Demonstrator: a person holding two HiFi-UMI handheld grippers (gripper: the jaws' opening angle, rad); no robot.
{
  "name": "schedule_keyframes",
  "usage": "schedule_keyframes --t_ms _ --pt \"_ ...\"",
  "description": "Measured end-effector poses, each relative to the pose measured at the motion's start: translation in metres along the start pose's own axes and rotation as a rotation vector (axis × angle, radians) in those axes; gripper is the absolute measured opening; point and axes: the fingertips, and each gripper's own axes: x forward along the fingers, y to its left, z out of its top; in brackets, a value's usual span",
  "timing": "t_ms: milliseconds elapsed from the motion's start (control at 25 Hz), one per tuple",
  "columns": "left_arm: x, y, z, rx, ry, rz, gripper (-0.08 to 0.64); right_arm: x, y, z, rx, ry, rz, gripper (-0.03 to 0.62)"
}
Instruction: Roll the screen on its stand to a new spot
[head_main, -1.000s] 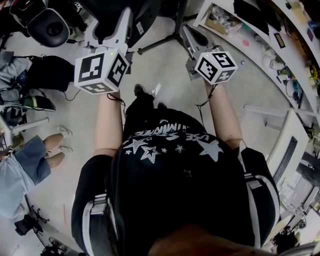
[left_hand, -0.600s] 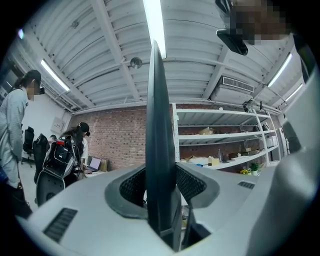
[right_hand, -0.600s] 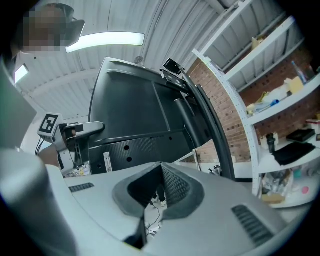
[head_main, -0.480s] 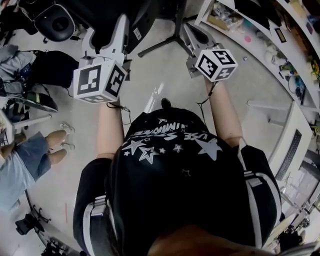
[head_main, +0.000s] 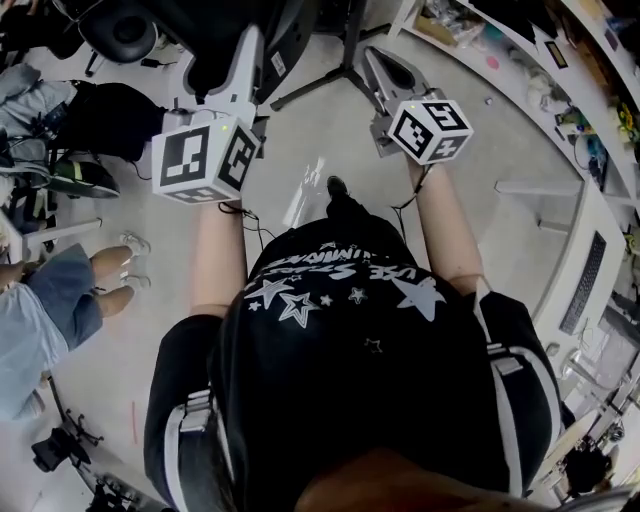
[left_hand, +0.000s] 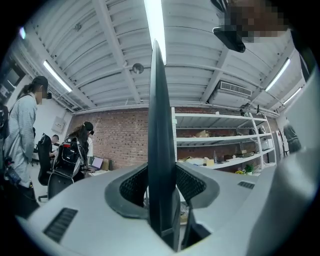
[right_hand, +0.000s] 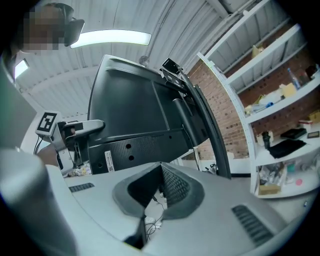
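Observation:
The screen (right_hand: 135, 110) is a big dark panel on a black stand; in the right gripper view I see its back and the stand's post (right_hand: 212, 130). In the head view its dark bulk (head_main: 215, 25) is at the top, with a stand leg (head_main: 320, 85) on the floor. My left gripper (head_main: 250, 40) is shut on the screen's side edge (left_hand: 161, 150), which runs edge-on between the pads (left_hand: 192, 182). My right gripper (head_main: 378, 60) points at the stand, apart from it. Its jaws meet at the tips (right_hand: 160, 167) with nothing between them.
White shelving (head_main: 560, 90) with small items curves along the right, and a desk with a keyboard (head_main: 578, 292) stands lower right. A seated person's legs (head_main: 60, 300), bags (head_main: 90, 120) and an office chair (head_main: 120, 30) are at the left. More people (left_hand: 22, 135) stand beyond the screen.
The person has taken a step, and the floor, shelves and bags have slid in the head view. Both grippers keep their places by the screen, the left one still on its edge.

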Motion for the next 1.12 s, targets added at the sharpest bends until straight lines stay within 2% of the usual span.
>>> schedule_keyframes --t_ms 320,840,1120 --pt "-0.062 0.001 0.014 -0.005 0.003 0.011 0.187 -0.045 0.039 -0.014 0.003 -0.009 -0.022 0.008" --pt "-0.153 -0.018 0.03 -0.009 -0.017 -0.027 0.187 -0.101 0.108 -0.043 -0.006 -0.008 -0.045 0.008" --pt "-0.197 -0.038 0.039 -0.009 -0.034 -0.018 0.187 -0.127 0.123 -0.046 -0.02 0.003 -0.039 0.008"
